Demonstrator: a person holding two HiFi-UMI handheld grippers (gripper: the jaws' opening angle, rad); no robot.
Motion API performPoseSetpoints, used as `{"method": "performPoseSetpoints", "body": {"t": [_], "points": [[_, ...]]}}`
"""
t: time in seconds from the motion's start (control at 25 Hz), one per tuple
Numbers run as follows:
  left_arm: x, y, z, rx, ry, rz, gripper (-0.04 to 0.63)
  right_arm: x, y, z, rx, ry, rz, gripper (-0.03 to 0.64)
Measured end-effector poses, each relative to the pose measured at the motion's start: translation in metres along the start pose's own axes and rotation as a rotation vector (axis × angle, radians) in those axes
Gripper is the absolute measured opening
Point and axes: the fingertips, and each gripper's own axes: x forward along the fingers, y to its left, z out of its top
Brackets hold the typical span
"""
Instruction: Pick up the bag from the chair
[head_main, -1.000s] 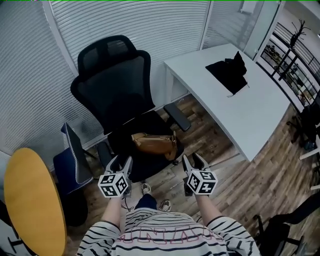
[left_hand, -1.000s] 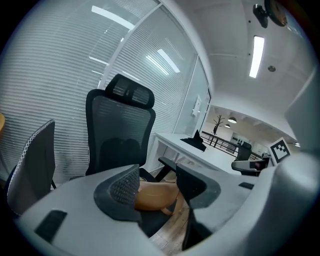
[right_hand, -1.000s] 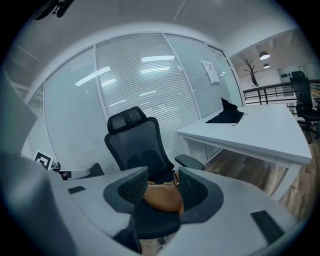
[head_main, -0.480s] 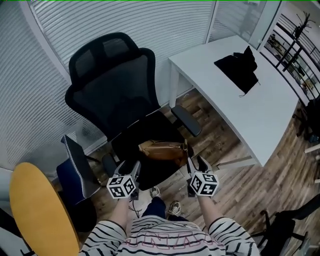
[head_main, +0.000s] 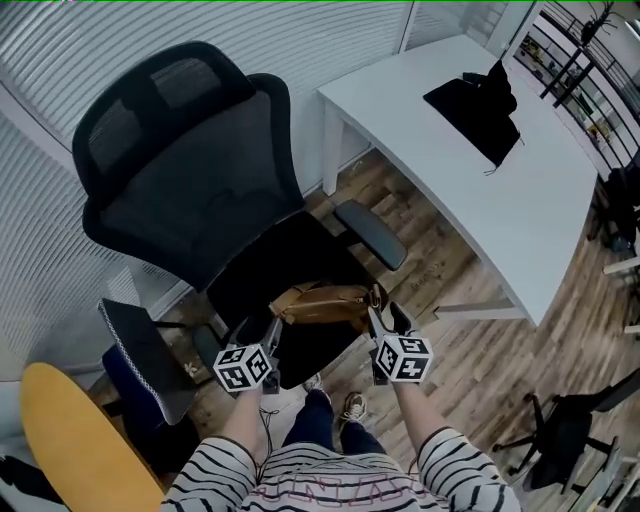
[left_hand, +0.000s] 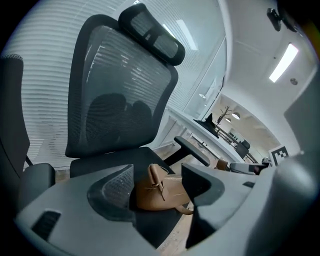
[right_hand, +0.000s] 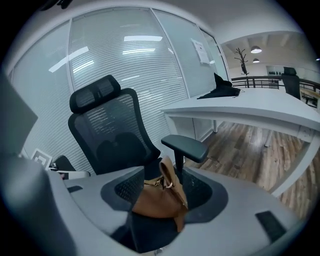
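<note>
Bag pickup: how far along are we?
Done: the approach looks complete. The left gripper and right gripper sit at the chair's front edge, one near each end of the bag. In hand: nothing; both pairs of jaws stand apart and the bag lies on the seat. Left: close on the bag and lift it off.

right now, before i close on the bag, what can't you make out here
- Both ends of the bag: left gripper view, behind the jaws.
- Bag's near right corner: head view, behind the right gripper.
- Black item on the desk: every view, too dark and small to identify.
- Base of the chair: head view, hidden underneath it.
</note>
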Motion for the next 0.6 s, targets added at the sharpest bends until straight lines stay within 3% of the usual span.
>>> {"method": "performPoseSetpoints", "body": {"t": [0.6], "points": [[0.076,0.018,-0.014,-0.054,0.063,-0.059,0.285,0.078,-0.019,-0.023,-0.013,0.018,-0.048,0.233]]}}
